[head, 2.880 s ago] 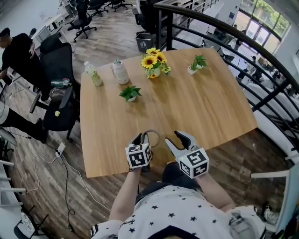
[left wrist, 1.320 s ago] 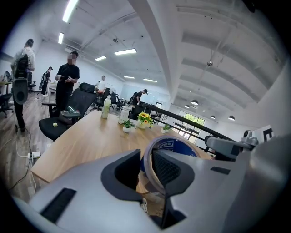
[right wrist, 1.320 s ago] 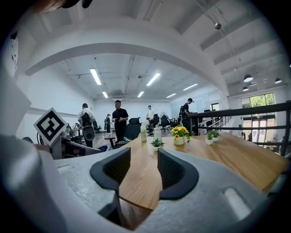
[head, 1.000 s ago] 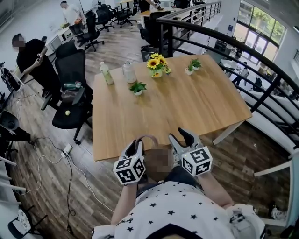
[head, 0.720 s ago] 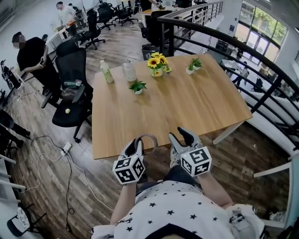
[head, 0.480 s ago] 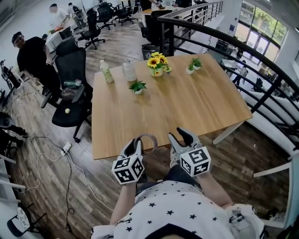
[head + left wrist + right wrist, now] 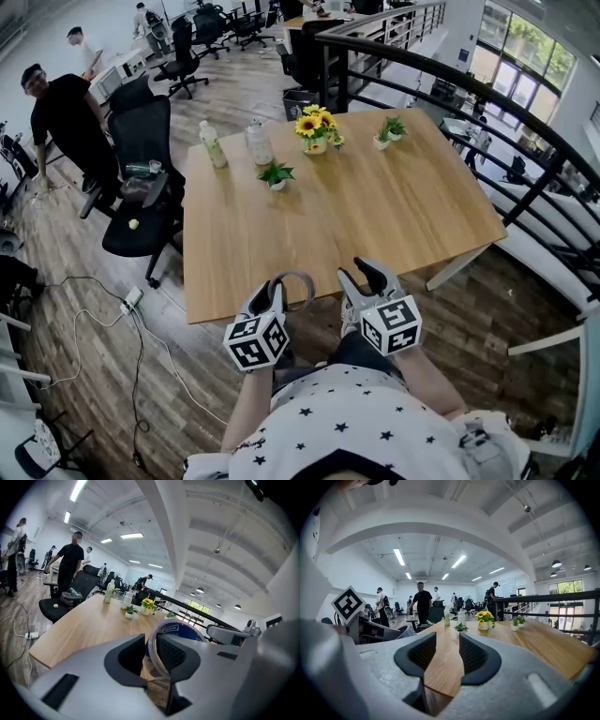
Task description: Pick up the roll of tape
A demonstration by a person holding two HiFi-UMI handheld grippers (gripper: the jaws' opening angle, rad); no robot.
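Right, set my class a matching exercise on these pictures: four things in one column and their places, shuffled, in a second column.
Things
1. roll of tape
2. sunflowers
3. black chair
4. bottle

Places
A. on the floor beside the table
B. in a vase
C. clamped in the left tool
D. upright near the table's far left corner

Pairs: 1-C, 2-B, 3-A, 4-D
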